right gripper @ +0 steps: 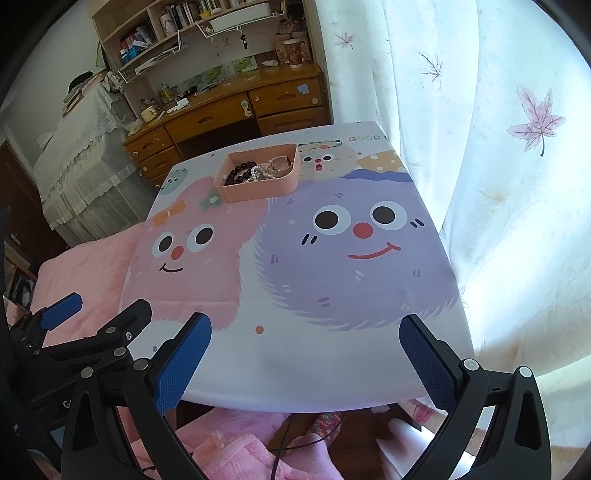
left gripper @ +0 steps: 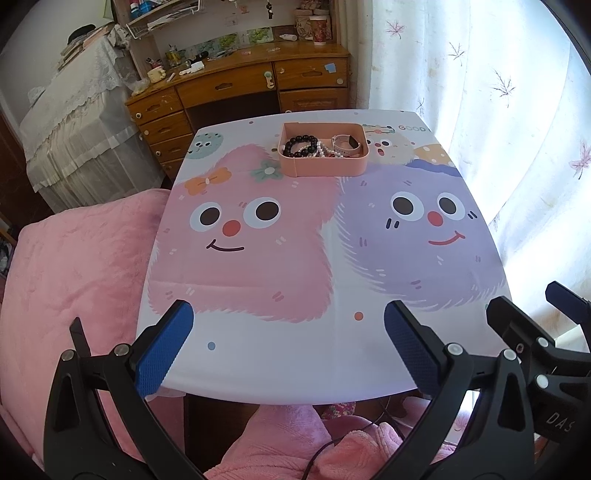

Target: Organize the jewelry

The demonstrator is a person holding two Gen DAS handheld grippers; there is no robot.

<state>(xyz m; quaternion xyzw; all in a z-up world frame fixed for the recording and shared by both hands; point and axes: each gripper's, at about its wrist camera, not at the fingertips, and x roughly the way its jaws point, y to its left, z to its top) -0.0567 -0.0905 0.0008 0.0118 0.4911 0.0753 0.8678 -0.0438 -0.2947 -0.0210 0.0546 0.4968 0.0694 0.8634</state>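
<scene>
Left wrist view: left gripper (left gripper: 288,345) held over near table edge, jaws wide apart, nothing between.
Tray: pink tray (left gripper: 322,168) at far end of table (left gripper: 295,369); holds black bracelet (left gripper: 300,146), pearls (left gripper: 323,150), watch (left gripper: 347,144).
Only here: right gripper (left gripper: 524,306) at right edge, jaws apart.

Right wrist view: right gripper (right gripper: 306,345) over near edge, jaws spread, empty.
Tray: tray (right gripper: 258,190) far, left of centre, same jewelry inside.
Only here: left gripper (right gripper: 99,308) at left, apart; bookshelf (right gripper: 155,29) above desk.

Both wrist views from table's (left gripper: 258,369) near edge, facing tray (left gripper: 323,168).
</scene>
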